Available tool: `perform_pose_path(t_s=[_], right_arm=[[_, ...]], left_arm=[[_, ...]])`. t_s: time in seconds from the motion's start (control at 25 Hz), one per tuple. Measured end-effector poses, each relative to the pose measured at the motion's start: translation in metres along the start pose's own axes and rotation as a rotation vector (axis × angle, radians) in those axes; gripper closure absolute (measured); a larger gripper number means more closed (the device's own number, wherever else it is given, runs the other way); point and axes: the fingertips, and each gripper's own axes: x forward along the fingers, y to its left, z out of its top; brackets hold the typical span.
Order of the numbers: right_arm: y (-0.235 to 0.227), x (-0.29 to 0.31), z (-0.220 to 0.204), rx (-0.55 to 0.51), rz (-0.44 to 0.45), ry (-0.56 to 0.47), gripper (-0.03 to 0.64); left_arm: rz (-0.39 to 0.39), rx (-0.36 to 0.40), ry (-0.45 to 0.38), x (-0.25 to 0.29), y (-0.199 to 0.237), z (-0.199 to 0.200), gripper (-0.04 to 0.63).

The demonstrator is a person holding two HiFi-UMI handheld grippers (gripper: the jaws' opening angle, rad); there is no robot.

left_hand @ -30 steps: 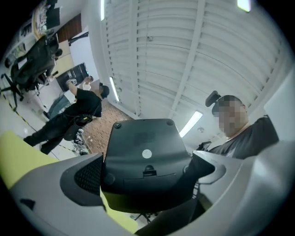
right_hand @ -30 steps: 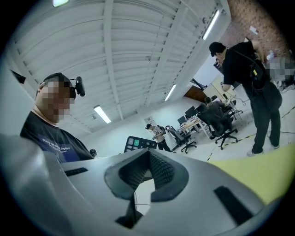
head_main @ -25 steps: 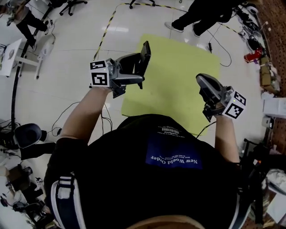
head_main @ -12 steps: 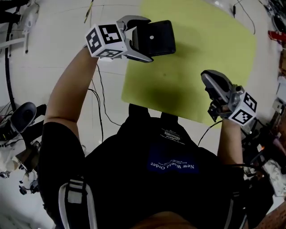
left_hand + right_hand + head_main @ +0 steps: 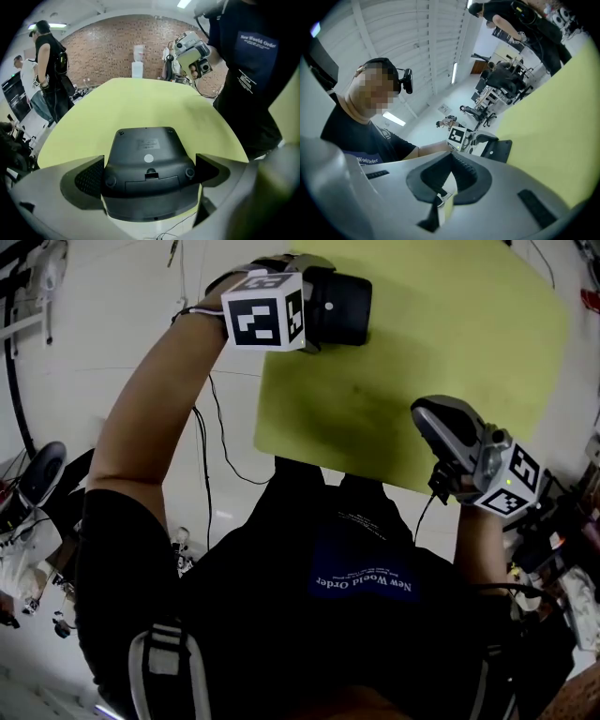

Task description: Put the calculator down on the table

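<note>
While left gripper jaws clamp calculator, back up, over yellow bench | right gripper jaws closed, empty | remaining: set-down, release.

Calculator over the table's far-left corner; right claw near-right.
</note>
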Motion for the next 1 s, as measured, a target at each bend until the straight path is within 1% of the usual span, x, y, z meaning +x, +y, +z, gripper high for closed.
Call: perform_pose_path(t_s=[0.08, 0.24, 0.48, 0.68, 0.72, 0.88, 0.96, 1.0], right_arm=[[0.001, 0.0, 0.002, -0.003, 0.001, -0.009, 0.63], [0.004, 0.001, 0.006, -0.011, 0.008, -0.015, 0.63], [0.006, 0.002, 0.009, -0.01, 0.021, -0.029, 0.63], [0.006, -0.001, 0.009, 0.006, 0.028, -0.048, 0.63], [0.007, 0.0, 0.009, 0.005, 0.029, -0.048, 0.63], [0.009, 0.001, 0.015, -0.01, 0.032, -0.059, 0.629], [0.013, 0.005, 0.021, -0.025, 0.027, -0.064, 0.63], [0.017, 0.007, 0.025, -0.035, 0.023, -0.065, 0.63]], left_arm=[[0.015, 0.0, 0.017, 0.0, 0.001, 0.0, 0.006], [0.034, -0.05, -0.001, 0.001, 0.004, 0.003, 0.006], [0.092, -0.08, -0.011, 0.004, 0.017, 0.0, 0.005], [0.094, -0.077, 0.02, 0.005, 0.022, -0.009, 0.003], [0.086, -0.083, 0.013, 0.004, 0.023, -0.009, 0.003], [0.045, -0.151, -0.064, -0.009, 0.031, -0.006, 0.004], [0.065, -0.172, -0.117, -0.026, 0.035, -0.001, 0.004], [0.083, -0.18, -0.161, -0.04, 0.036, 0.006, 0.005]])
